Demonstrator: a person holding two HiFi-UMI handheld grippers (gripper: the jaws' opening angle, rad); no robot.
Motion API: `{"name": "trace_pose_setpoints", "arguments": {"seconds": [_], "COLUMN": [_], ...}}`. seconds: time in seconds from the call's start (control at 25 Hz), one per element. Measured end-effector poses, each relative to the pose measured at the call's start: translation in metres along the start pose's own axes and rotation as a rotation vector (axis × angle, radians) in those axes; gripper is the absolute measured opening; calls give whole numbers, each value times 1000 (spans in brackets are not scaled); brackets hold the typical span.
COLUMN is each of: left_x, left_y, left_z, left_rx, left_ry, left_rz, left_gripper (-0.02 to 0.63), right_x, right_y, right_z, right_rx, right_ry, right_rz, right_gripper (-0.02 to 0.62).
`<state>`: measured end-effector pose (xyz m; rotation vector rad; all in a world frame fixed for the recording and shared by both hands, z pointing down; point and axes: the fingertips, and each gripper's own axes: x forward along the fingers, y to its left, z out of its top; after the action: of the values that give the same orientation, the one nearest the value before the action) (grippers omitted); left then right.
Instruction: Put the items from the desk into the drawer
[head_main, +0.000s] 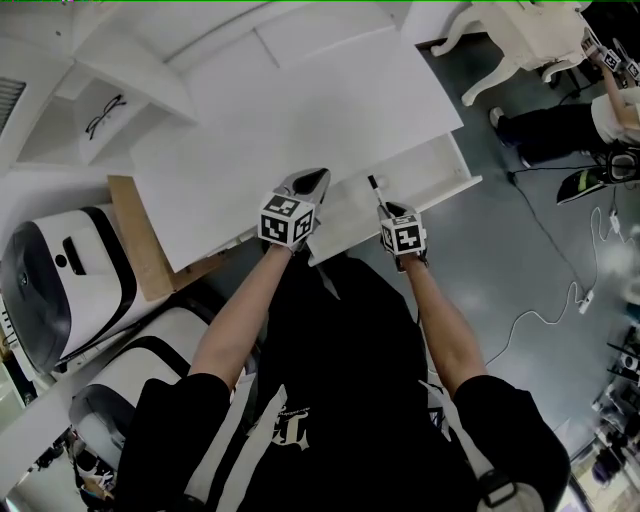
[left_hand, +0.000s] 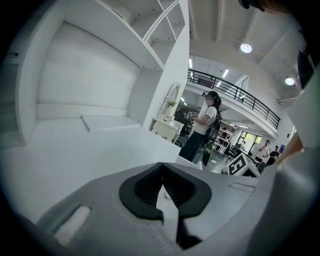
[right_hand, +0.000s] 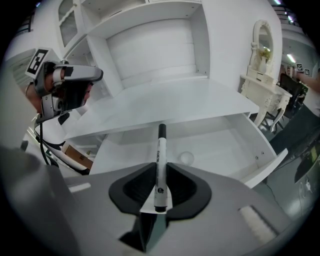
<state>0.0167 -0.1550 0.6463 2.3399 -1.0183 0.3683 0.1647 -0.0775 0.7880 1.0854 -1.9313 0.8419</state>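
Two grippers, one marker (right_hand: 160, 165) over the open drawer (right_hand: 235, 145)

Right gripper (right_hand: 159, 186) pinches the marker near its tail, cap end pointing out over the drawer, a good setup for a straight drop. The drawer floor looks mostly bare, its walls well apart. Left gripper (left_hand: 164, 192) is closed on nothing above the desk (left_hand: 75, 150).

Overhead, two low; desk (head_main: 300, 120) shared

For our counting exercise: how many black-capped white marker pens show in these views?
1. The black-capped white marker pen is clamped in the right gripper, above the open white drawer; more could be hidden inside it.
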Motion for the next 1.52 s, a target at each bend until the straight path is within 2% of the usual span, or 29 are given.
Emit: {"name": "trace_pose_setpoints", "arguments": {"seconds": [0.48,0.88,1.52], "left_x": [-17,-28,-30], "left_y": [13,24,19], "left_z": [-8,-12,-32], "left_rx": [-30,-47,-57], "left_ry": [-17,-27,7], "left_rz": [45,74,84], "left_gripper": [0,0,0], "right_x": [22,31,41], "right_y": [11,16,10], "right_z": [-1,11,13], "right_rx": [-20,-18,-17], "right_ry": [56,70,92], "right_rz": [35,26,20], "right_gripper": [69,71,72]}}
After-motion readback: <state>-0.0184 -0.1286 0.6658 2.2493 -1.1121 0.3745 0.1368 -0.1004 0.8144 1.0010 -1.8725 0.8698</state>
